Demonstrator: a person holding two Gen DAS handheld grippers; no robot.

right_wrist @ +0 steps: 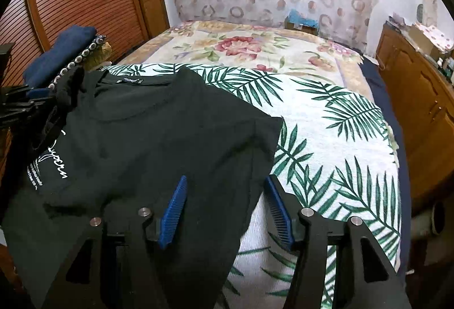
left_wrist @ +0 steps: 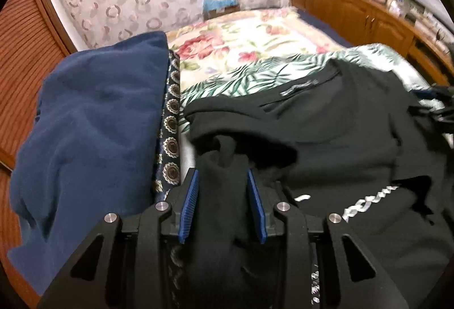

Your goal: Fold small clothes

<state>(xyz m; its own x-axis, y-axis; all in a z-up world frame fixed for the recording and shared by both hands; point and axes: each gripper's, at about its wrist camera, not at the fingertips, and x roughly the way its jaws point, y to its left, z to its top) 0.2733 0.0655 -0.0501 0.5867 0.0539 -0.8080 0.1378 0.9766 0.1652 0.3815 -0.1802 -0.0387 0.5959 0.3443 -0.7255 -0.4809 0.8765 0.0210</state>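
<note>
Left tool pinching black shirt fold; right tool open, straddling shirt edge.

one black shirt, two claws

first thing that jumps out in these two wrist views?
The black T-shirt with white script, spread on the palm-leaf sheet in the middle of the bed. The left gripper has a bunched fold of it between its blue pads, while the right gripper stands open over the shirt's edge. A folded navy garment sits to the left against the wooden door.
</note>
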